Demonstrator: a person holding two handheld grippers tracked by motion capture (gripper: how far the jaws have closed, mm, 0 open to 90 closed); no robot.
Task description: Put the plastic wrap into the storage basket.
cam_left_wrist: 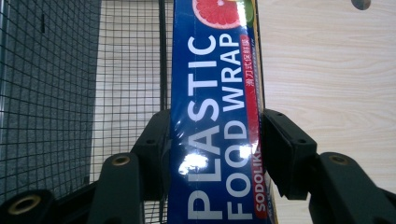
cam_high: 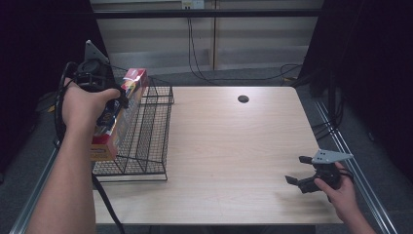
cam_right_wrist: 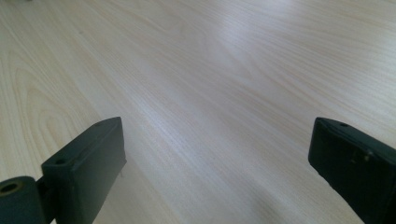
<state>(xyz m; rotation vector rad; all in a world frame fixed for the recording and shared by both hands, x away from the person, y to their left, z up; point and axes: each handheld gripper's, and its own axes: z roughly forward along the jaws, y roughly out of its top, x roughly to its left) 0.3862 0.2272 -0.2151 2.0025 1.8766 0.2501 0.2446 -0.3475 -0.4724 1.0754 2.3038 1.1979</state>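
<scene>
Left gripper clamps plastic wrap box above wire basket rim

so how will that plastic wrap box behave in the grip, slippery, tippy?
The plastic wrap box looks glossy, so it may slide between the left gripper pads. Long and narrow, it would probably tip if stood on end in the wire basket. Likely rigid cardboard, fairly light.

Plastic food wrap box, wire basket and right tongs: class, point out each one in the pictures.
Plastic food wrap box (cam_left_wrist: 212, 140): left gripper view, its blue printed face.
Wire basket (cam_high: 151, 131): high view, its right mesh wall.
Right tongs (cam_high: 298, 169): high view, midway between the open tips.
</scene>
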